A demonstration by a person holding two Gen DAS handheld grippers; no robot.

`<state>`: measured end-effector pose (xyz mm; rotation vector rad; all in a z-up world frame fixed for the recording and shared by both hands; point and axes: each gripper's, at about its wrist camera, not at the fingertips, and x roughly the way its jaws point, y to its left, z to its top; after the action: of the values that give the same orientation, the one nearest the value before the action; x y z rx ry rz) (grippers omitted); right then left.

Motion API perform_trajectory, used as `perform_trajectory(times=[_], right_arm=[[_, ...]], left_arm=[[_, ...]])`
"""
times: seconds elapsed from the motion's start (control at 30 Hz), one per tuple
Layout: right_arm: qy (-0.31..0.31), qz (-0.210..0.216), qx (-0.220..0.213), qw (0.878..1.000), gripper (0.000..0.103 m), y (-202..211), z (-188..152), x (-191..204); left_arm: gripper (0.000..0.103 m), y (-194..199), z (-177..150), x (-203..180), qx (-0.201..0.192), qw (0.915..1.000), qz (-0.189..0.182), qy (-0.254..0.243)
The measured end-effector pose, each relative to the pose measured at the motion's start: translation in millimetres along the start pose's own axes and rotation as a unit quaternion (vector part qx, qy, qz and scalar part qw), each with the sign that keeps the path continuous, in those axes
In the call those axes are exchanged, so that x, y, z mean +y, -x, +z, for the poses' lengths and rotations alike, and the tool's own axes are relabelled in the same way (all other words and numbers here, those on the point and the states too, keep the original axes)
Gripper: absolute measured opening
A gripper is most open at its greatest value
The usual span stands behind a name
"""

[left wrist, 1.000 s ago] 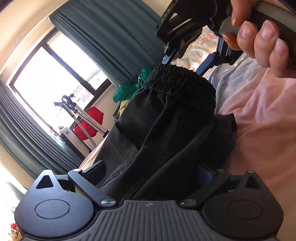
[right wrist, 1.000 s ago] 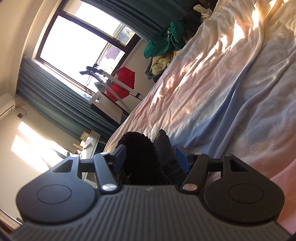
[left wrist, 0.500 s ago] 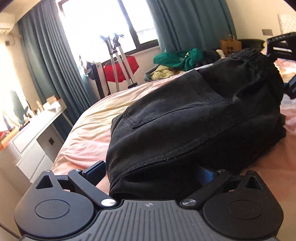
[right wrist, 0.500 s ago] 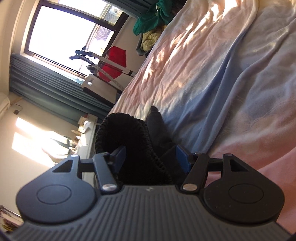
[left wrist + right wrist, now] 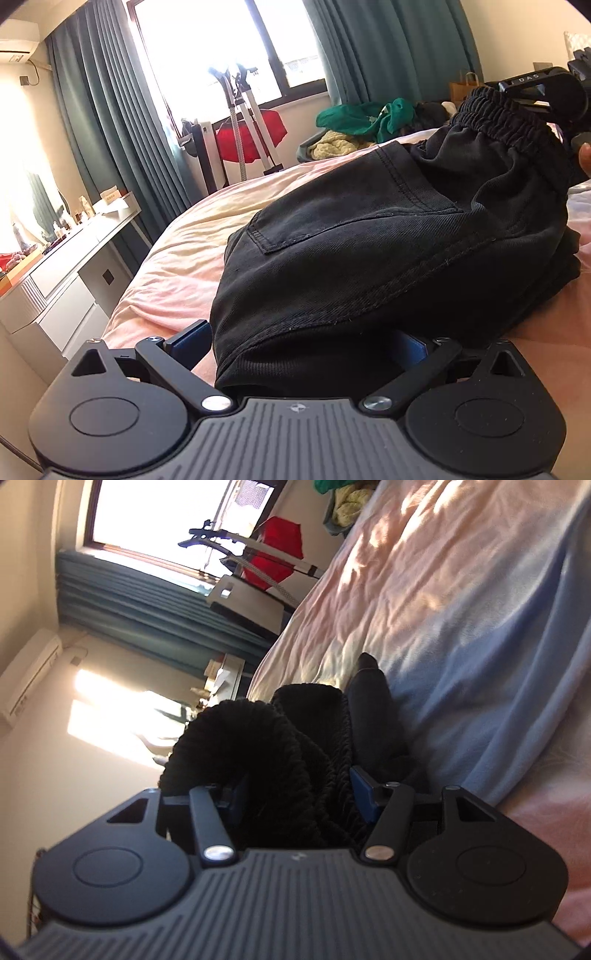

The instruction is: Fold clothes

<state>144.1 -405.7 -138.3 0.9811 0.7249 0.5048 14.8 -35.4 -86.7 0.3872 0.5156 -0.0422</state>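
Black pants [image 5: 369, 258] with a back pocket lie bunched on the pink bed cover [image 5: 192, 266]. Their folded lower end fills my left gripper [image 5: 301, 343], which is shut on it; the blue pads show at both sides of the cloth. At the upper right, my right gripper [image 5: 546, 96] holds the elastic waistband [image 5: 506, 122] raised off the bed, a fingertip of the person beside it. In the right wrist view the gathered waistband [image 5: 288, 738] sits between the fingers of my right gripper [image 5: 299, 797]. Its jaws are closing on the waistband and the pads press the elastic.
A white desk [image 5: 66, 280] with small items stands left of the bed. A garment steamer stand [image 5: 243, 122] and a red item [image 5: 255, 136] stand by the window. A green and yellow clothes pile [image 5: 362, 122] lies at the far bed end. The blue-pink sheet [image 5: 461, 627] stretches right.
The left wrist view has rolled upright. The pants, hanging stretched between the grippers before, now rest low on the bed. The right gripper has tilted down, and more waistband bulges over it.
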Motion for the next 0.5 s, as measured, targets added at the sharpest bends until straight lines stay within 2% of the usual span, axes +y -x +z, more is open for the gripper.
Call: perform_trajectory(times=[0.07,0.13,0.23,0.27,0.37,0.5], right_arm=[[0.034,-0.012,0.010,0.999,0.060,-5,1,8],[0.048,-0.028,0.005,0.998,0.053,-6,0,10],[0.023,-0.025,-0.008,0.999,0.036,-2,-1,3],[0.002,-0.012,-0.015,1.000,0.025,1,-1,-2],[-0.018,0.007,-0.034,0.999,0.020,6,-1,-4],[-0.014,0.031,-0.072,0.997,0.019,20,3,12]], left_arm=[[0.101,0,0,0,-0.001,1.0000,-0.001,0.001],[0.101,1,0,0,-0.005,1.0000,0.001,0.001],[0.101,-2,0,-2,-0.008,0.9999,0.005,-0.005],[0.101,-2,0,-2,-0.012,0.9999,0.005,-0.004],[0.100,7,1,2,-0.043,0.9990,-0.007,0.012],[0.100,14,2,0,-0.072,0.9974,-0.009,0.005]])
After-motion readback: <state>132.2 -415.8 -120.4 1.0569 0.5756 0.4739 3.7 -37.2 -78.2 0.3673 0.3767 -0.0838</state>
